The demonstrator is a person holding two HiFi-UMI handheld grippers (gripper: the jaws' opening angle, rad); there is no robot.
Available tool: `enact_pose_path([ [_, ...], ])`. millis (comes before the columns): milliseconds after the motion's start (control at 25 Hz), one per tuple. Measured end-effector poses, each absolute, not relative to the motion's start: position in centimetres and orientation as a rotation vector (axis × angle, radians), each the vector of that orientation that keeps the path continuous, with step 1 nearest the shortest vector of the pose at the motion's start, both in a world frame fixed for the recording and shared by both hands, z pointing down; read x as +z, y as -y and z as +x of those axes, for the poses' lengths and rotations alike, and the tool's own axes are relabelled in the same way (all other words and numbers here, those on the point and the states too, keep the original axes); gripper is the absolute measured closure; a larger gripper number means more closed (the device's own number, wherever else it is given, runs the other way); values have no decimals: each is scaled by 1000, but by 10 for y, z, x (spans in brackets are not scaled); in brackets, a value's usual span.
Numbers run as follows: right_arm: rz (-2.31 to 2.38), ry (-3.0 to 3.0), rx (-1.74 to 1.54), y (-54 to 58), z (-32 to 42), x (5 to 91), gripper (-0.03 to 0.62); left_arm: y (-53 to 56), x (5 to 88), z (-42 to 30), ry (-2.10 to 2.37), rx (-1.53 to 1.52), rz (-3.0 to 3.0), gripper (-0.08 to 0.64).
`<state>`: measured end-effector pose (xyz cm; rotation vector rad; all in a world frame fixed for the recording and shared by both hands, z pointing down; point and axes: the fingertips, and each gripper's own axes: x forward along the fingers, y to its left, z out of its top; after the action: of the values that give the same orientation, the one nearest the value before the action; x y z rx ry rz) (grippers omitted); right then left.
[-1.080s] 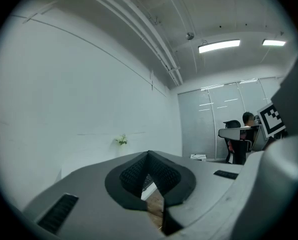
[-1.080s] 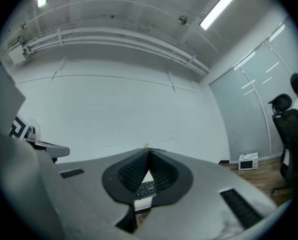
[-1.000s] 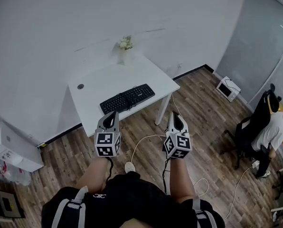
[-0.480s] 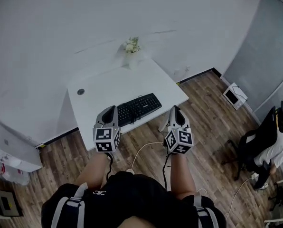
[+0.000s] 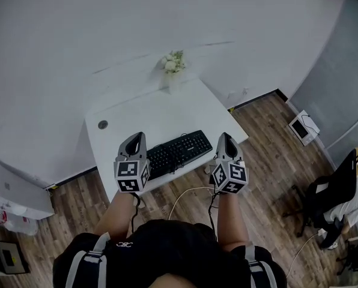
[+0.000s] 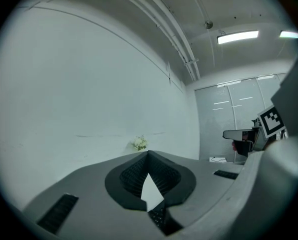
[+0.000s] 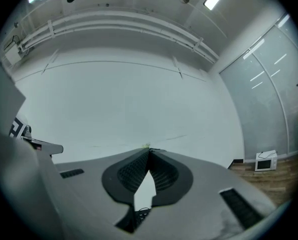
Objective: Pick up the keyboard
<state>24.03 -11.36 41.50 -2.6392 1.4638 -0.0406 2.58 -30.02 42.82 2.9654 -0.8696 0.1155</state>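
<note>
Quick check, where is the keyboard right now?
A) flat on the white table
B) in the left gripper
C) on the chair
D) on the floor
A: the keyboard lies flat on the white table, and the left gripper and right gripper are shut on nothing.

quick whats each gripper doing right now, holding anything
Left gripper: closed, holding nothing.
Right gripper: closed, holding nothing.
The keyboard is in neither gripper.
</note>
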Motion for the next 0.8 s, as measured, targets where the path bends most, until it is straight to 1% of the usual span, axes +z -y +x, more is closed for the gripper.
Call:
enact_pose_path([
  [360, -2584, -1626, -98, 174, 252, 437, 586, 335, 449, 21, 985, 149, 2876, 554],
  [560, -2523, -1713, -109, 197, 274, 442, 588, 339, 454, 29, 1097, 164, 2842, 554],
  [800, -2440, -1869, -145, 225, 310, 450, 588, 339, 456, 56, 1243, 175, 2788, 554],
])
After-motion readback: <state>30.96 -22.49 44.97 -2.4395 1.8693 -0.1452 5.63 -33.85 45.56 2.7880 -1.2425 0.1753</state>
